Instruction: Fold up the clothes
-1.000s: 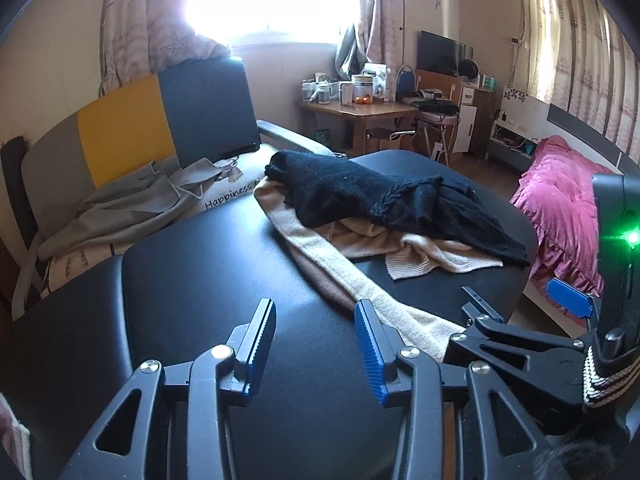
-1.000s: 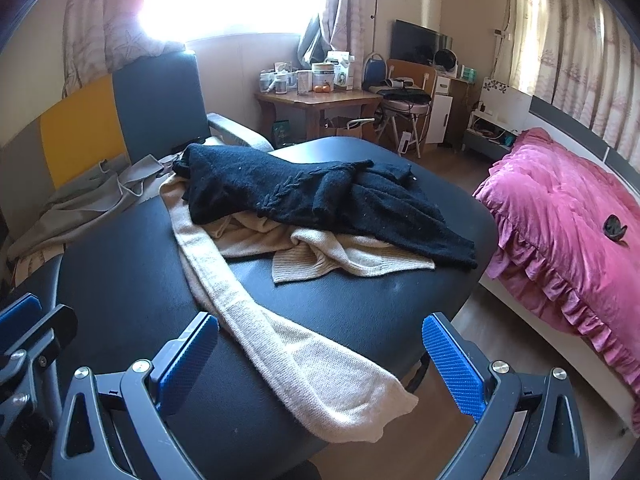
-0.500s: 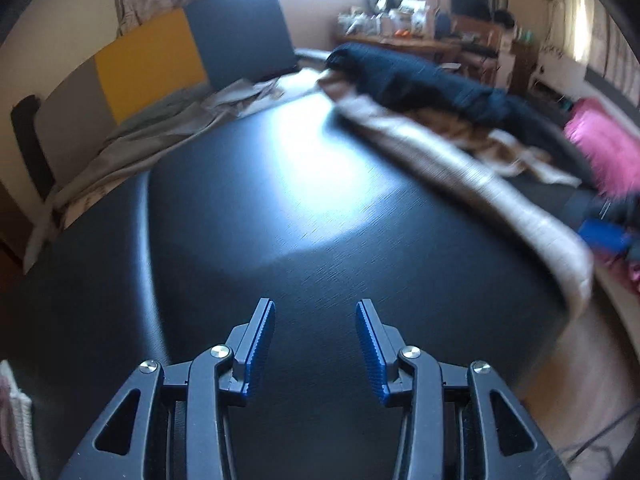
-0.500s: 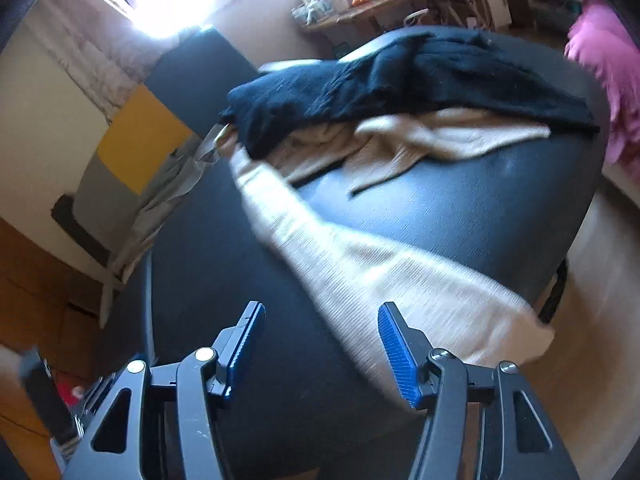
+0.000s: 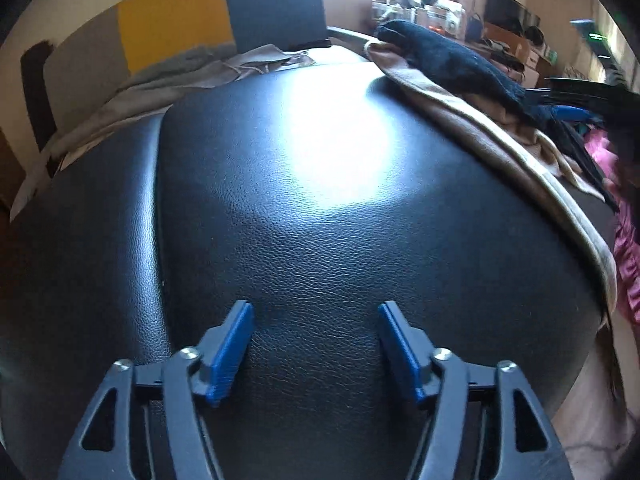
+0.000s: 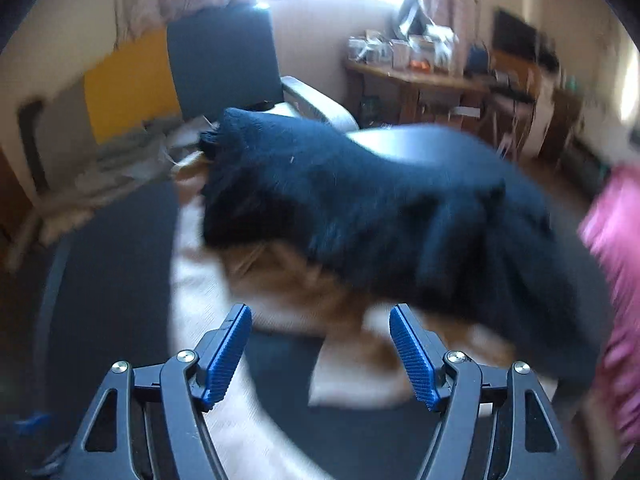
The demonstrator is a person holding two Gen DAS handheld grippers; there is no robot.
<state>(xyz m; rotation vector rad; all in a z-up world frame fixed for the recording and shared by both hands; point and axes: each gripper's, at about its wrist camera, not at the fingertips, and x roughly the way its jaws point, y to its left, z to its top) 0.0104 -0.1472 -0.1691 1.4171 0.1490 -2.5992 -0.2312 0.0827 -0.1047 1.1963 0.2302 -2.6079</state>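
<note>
I was only at the start: I was reaching for the clothes, and nothing was folded yet. My left claw (image 5: 316,350) pointed down at the bare black bench (image 5: 320,220). Its jaws were opening wide and nothing was between them. My right claw (image 6: 320,354) was tipped down over the clothes, and its jaws were opening too. It held nothing; only bench and cloth showed in the gap, and I could not tell if it touched them because that view was blurry.

The clothes lay in a heap. In the left view they sat at about two o'clock, along the far edge of the bench. In the right view the dark blue sweater (image 6: 380,208) lay at twelve o'clock, on top of the cream sweater (image 6: 352,380). One long cream sleeve (image 6: 240,432) ran down toward six o'clock, past the left finger of that claw.

I thought the next move was to pull one piece free. The dark one lay on top, so it looked best to take first. I would need to pinch an edge and drag it to the bare part of the bench.
</note>
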